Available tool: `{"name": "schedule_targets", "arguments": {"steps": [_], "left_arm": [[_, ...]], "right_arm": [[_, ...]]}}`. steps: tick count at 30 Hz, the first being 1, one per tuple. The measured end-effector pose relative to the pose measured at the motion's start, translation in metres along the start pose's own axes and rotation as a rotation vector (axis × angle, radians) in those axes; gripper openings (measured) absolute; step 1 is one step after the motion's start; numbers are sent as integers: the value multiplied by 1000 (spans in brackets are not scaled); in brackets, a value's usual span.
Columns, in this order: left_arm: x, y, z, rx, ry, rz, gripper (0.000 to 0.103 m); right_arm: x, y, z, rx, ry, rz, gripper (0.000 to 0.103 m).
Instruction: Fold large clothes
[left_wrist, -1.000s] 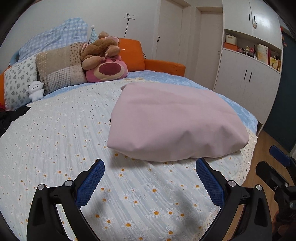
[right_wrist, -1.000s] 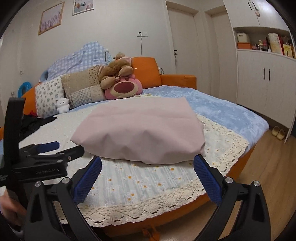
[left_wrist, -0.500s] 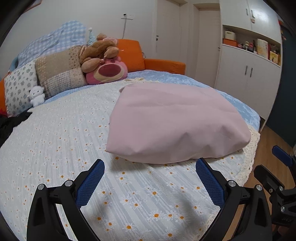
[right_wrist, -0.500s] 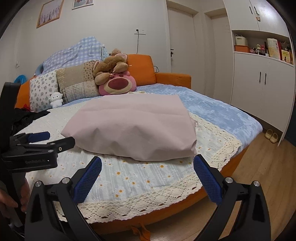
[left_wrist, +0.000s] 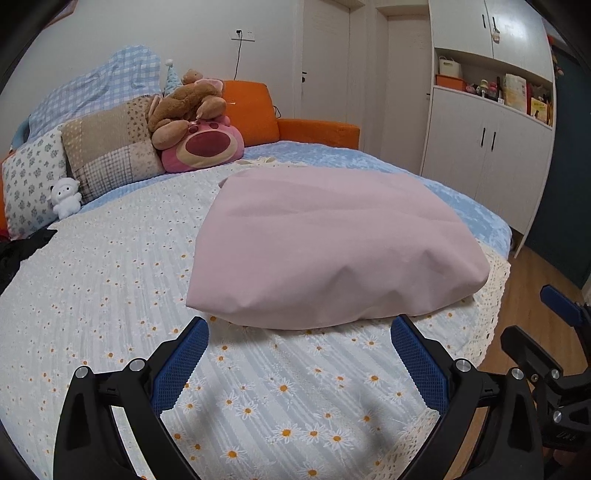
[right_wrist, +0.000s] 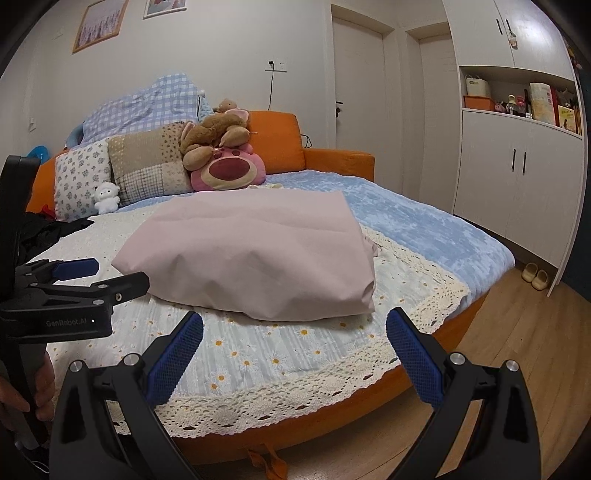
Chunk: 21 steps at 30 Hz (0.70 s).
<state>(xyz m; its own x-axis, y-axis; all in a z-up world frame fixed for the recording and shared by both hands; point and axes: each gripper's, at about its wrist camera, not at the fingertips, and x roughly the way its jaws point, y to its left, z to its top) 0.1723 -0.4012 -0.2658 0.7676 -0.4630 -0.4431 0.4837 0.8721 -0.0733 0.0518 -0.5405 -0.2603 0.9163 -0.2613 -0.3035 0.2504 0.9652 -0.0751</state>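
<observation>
Left wrist view is showing your left tool (left_wrist: 297, 354) hanging just above the daisy bedspread (left_wrist: 110, 295), its blue pads spread wide and gripping nothing. The pink cloth (left_wrist: 332, 251) is lying ahead at twelve o'clock, already doubled into a thick, puffy rectangle with its rounded fold edge facing you and just beyond the pad tips. You are probably holding off at this near edge because it is the easiest place to take the bundle for another fold.

In the right wrist view, your right tool (right_wrist: 293, 341) is also spread apart and empty, sitting out past the lace border of the bed (right_wrist: 332, 380), over the orange frame. From there the cloth (right_wrist: 255, 258) is lying at eleven o'clock, with its loose layered corner at about one o'clock, near the lace. Your left tool (right_wrist: 92, 277) is showing at nine o'clock, with a hand (right_wrist: 33, 391) wrapped on its grip.

The pillows (left_wrist: 107, 151), the pink plush bear (left_wrist: 203, 147) and the small white toy (left_wrist: 65, 195) are sitting well apart at the headboard end, at ten to eleven o'clock, so nothing is crowding the cloth. Judging by its shape, the folding looks well along; a further fold or a tidy of that loose right corner is likely what remains.
</observation>
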Motion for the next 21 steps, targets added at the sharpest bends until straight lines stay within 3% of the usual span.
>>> {"name": "schedule_targets", "arguments": {"steps": [21], "left_arm": [[-4,-10,4,29,-19,32,100]], "right_arm": [[7,2,7,-2,-5,1,98]]}}
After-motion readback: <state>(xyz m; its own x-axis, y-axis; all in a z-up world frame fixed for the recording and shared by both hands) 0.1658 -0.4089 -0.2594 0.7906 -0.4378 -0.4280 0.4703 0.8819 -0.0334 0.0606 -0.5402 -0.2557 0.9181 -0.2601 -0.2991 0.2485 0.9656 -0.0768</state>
